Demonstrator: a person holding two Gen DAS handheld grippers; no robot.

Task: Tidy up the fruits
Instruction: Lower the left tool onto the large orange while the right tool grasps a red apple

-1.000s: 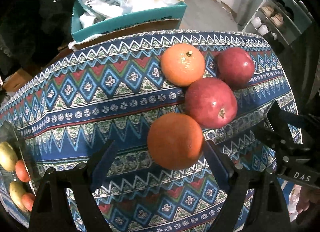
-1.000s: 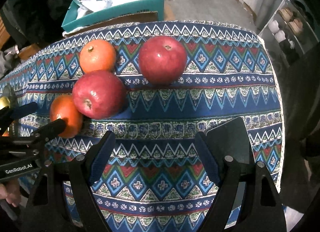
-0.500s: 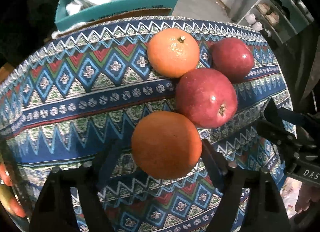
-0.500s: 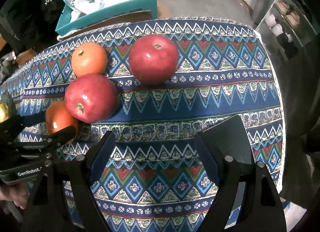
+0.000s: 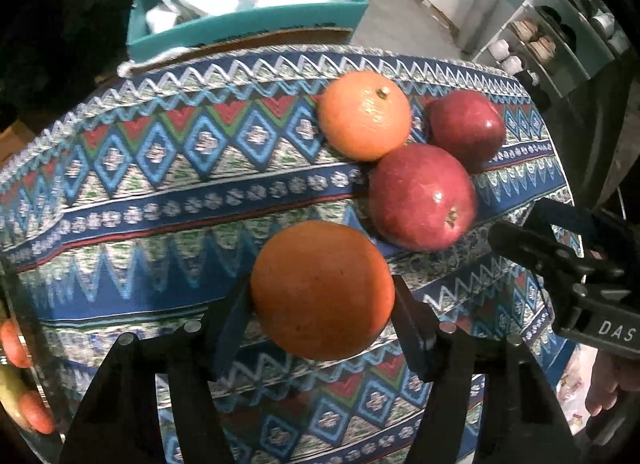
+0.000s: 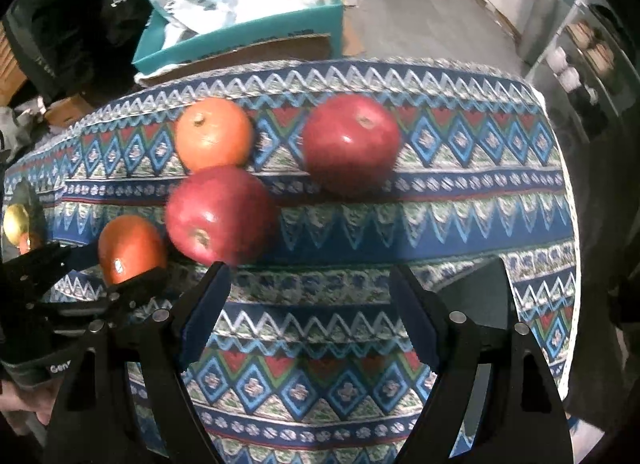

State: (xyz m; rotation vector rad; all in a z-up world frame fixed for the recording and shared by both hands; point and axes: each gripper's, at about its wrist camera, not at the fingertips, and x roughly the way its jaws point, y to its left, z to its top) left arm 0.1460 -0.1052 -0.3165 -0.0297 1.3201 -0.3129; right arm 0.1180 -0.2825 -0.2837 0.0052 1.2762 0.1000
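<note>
The left gripper [image 5: 322, 304] has closed in since a second ago: its fingers, then spread wide of the near orange [image 5: 322, 289], now press against both its sides on the patterned tablecloth [image 5: 160, 184]. The right gripper [image 6: 308, 308] remains spread with nothing between its fingers, now nearer the near apple [image 6: 220, 214]. The far orange [image 5: 365, 114] touches that apple; the far apple [image 6: 351, 142] sits apart to the right. A teal box [image 6: 240, 36] stands beyond the table.
</note>
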